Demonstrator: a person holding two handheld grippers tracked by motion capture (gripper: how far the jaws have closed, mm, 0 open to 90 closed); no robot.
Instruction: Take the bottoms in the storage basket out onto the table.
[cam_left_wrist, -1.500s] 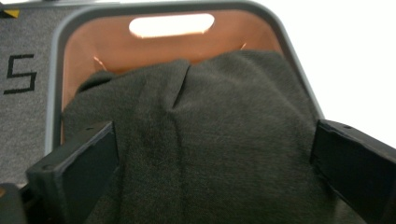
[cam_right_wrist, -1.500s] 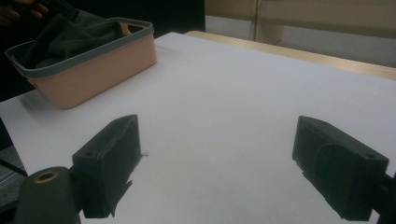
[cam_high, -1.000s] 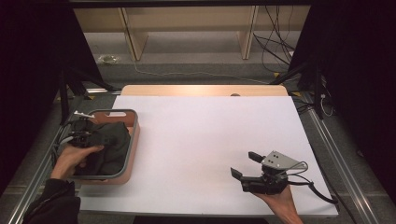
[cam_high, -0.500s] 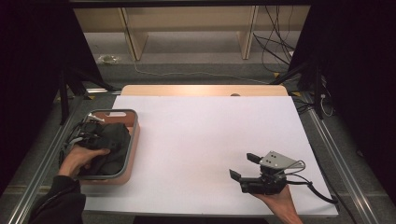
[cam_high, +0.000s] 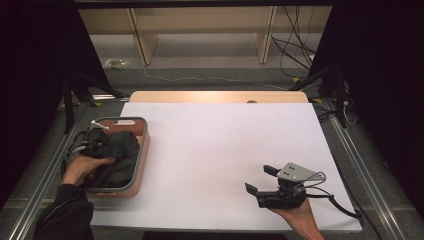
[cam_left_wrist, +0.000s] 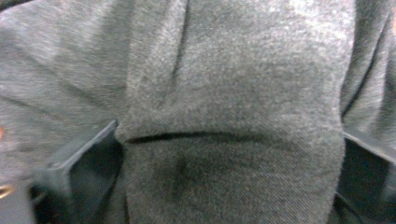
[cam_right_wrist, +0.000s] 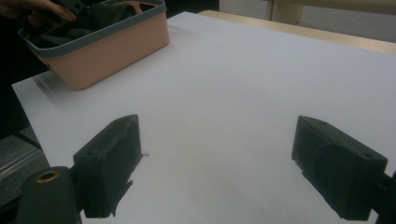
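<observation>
Right gripper (cam_high: 259, 181) hovers just above the bare white table sheet (cam_high: 225, 145) near the person's edge, jaws standing wide apart with nothing between them; in the right gripper view only white sheet lies between the two black jaws. This hand looks to be waiting.

Further out, on the left side: left gripper (cam_high: 92, 142) is down inside the salmon-pink plastic basket with grey rim (cam_high: 141, 150), buried in the dark grey knitted garment (cam_high: 117, 155) that lies crumpled there. In the left gripper view the grey knit (cam_left_wrist: 224, 107) bulges between the two jaws, which stand either side of a fold (gap wide, cloth fills it). Whether they are already pinching or just pushed into the pile, I cannot tell.

Progress, judged: early. Garment is wholly in the basket, none of it over the rim or on the sheet. Grasp is being sought; lifting out and laying on the table remain to do.
</observation>
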